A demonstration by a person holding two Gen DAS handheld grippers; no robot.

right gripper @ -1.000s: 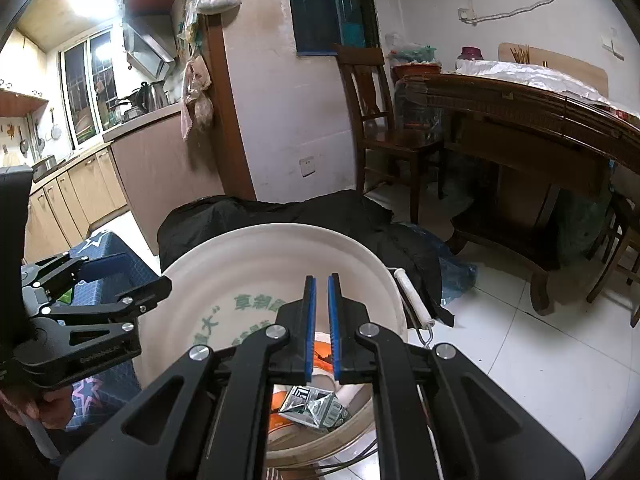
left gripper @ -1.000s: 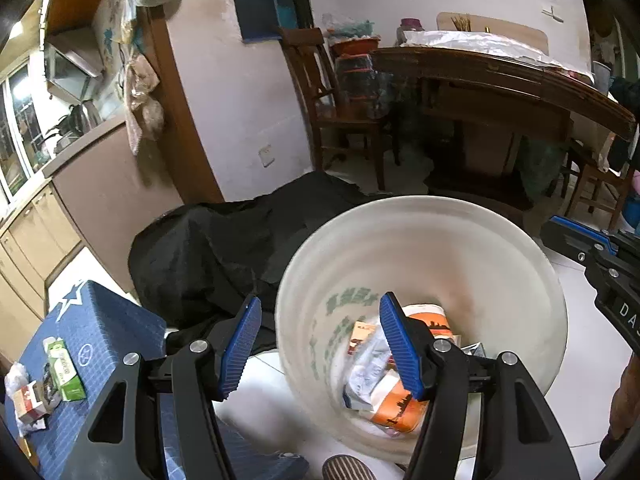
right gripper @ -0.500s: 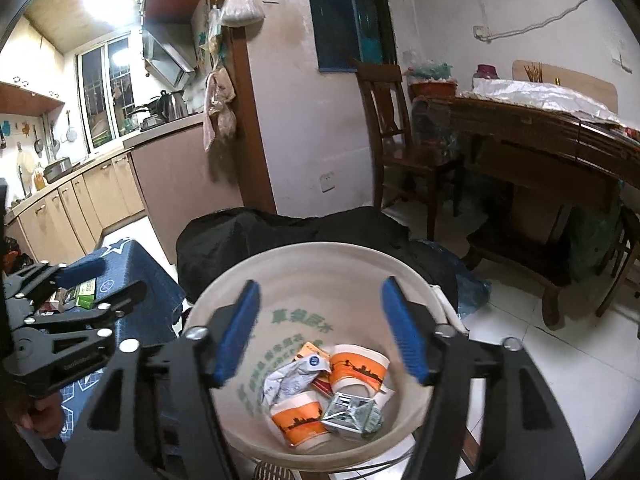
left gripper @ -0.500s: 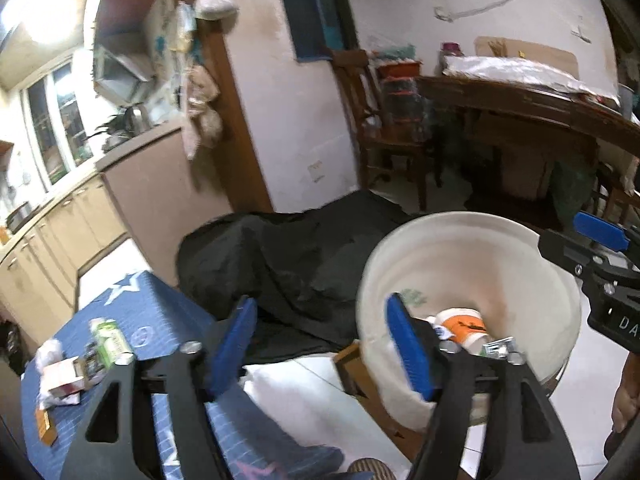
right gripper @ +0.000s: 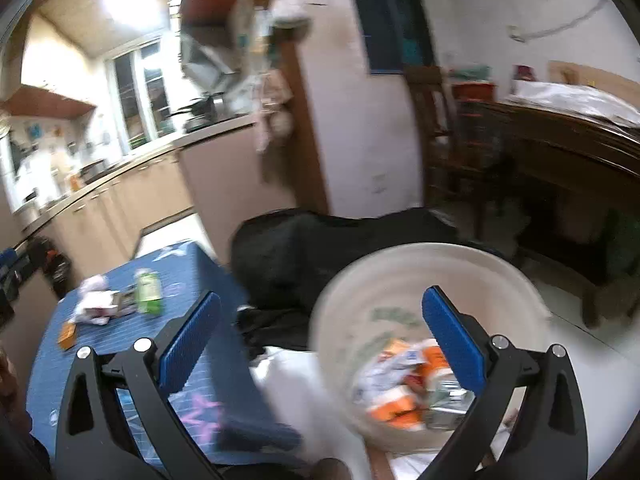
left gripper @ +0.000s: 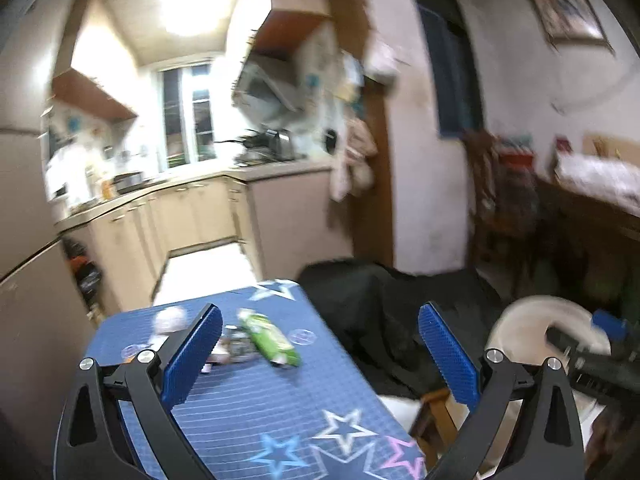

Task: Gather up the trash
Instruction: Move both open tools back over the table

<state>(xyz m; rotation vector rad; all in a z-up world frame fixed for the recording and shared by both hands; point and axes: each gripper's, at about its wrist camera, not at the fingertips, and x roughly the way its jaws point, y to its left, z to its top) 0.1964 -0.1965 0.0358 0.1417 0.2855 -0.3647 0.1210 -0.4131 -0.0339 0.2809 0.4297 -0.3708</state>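
Both grippers are empty and spread wide right now. The left gripper has just been opening its jaws, with nothing between them, and it points out over the blue star-patterned table, where the leftover trash lies. The right gripper has likewise just been opening, and nothing sits between its blue pads; it hangs above the near rim of the cream bucket, a sensible spot for letting a piece fall in.

The bucket stands on the floor just beside the table's corner, close enough that a short swing carries rubbish from tabletop to bin. Inside it I can see orange-and-white paper cups, crumpled wrappers and a squashed silvery carton, all heaped at the bottom. So a good share of the job looks done.

What is left sits at the far end of the table: a green packet lying flat, a crumpled white wad beside it, some small cartons too blurred to name, and, in the right wrist view, a small orange box nearer the table edge. A black bag slumps on the floor between table and bucket.

My guess is the left gripper goes for the green packet next, since it lies nearly straight ahead of the open jaws; being flat and slippery, it may need a pinch across its narrow side
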